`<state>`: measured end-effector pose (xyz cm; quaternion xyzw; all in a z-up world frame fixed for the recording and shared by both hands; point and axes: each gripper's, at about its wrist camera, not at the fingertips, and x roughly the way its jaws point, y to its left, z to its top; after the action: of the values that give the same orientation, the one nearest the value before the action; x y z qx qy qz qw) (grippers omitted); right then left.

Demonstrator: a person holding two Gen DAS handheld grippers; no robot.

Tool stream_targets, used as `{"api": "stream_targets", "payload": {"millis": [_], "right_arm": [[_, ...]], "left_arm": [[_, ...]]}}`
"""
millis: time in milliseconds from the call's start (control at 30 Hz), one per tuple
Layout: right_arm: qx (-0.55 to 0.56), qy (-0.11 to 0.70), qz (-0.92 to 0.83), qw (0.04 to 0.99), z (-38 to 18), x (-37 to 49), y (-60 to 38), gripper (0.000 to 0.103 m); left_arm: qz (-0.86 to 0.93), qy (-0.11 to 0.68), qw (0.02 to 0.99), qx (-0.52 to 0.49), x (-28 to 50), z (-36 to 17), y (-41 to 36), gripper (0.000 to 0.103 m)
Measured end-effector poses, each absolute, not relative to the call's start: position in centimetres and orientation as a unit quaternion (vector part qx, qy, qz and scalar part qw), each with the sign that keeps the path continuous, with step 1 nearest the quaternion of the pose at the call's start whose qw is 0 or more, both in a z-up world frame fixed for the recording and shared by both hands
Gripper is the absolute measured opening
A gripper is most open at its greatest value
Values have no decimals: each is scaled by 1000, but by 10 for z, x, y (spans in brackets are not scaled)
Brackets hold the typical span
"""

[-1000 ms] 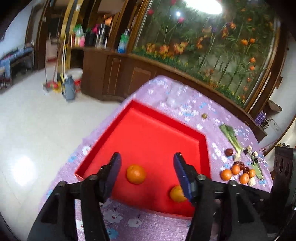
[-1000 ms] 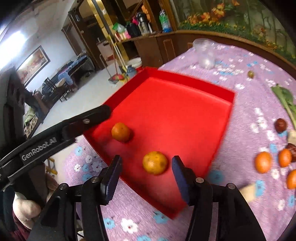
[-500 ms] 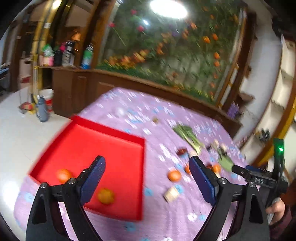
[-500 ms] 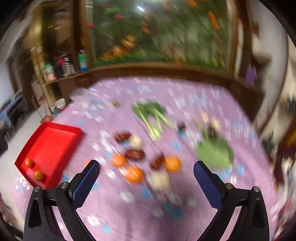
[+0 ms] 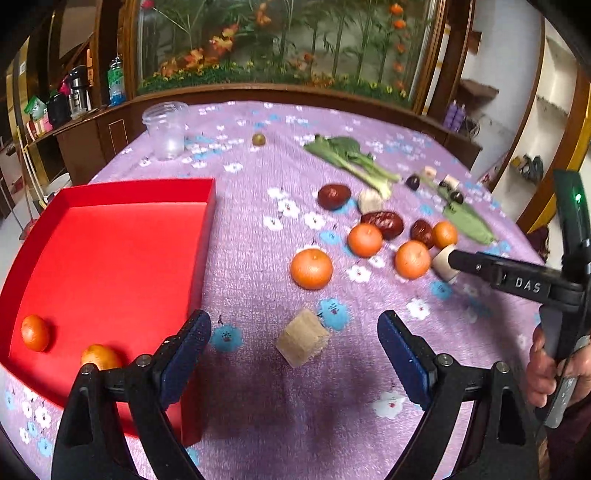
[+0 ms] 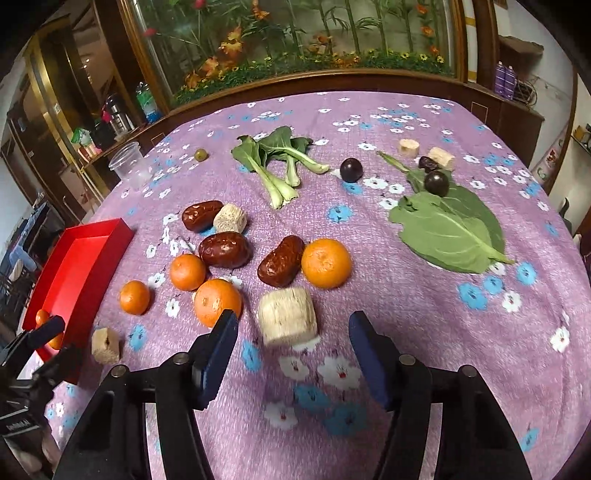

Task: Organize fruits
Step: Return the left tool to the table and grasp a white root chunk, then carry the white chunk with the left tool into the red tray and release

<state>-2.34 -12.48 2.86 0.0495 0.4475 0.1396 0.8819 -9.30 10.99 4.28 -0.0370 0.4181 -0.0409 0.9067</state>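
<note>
Purple floral tablecloth (image 6: 406,325) | glass-fronted plant display behind (image 6: 295,33) | left fingers (image 5: 199,332) wide, empty — right fingers (image 6: 225,332) closing, empty

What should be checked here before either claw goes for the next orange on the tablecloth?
1. Left claw empty: ok, wide open, only a tan block lies ahead of it.
2. Right claw empty: ok, its jaws are closing with no pad pressing on anything; a pale cylinder lies just ahead.
3. Oranges left outside: ok, four on the cloth.
4. Red tray has room: ok, only two oranges inside.
5. Nearest orange free to grasp: cannot tell, the right claw's left finger overlaps it.
</note>
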Motion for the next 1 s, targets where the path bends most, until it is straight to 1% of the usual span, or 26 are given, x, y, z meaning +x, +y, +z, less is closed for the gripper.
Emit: {"api": "stream_targets", "payload": {"millis": [133,167,200,233,267,300,333,400,433,467,733,1000], "right_arm": [[55,458,145,876,17,-14,-121,67],[57,462,146,873,13,-11,-121,67],[59,465,146,871,10,-9,-121,67],[60,466,146,870,8,-8,-121,67],[61,464,147,871,8,-7,-121,67],[60,464,147,872,8,-7,-121,66],[60,464,148,871,8,-6,-120,63],[55,465,146,871,8,-6,-120,49],[55,466,149,871,7,-5,-119,46],[64,468,160,867,7,-5,-119,40],[69,463,167,868,20,-20,-118,40],[59,439,198,874,59,-48,-95,40]], "left_arm": [[-49,433,900,-26,-84,32,105,89],[-53,436,898,-22,-83,30,104,82],[-57,441,895,-19,-81,27,101,69],[-60,447,892,-16,-80,23,100,59],[-61,458,887,-12,-77,17,97,37],[-59,464,884,-9,-76,14,95,34],[-58,458,887,-4,-78,15,94,33],[-61,457,887,-10,-78,16,94,33],[-62,455,888,-16,-80,18,96,33],[-62,453,889,-22,-82,20,97,33],[-63,424,900,-78,-102,41,121,33],[-38,388,904,-178,-127,63,187,34]]}}
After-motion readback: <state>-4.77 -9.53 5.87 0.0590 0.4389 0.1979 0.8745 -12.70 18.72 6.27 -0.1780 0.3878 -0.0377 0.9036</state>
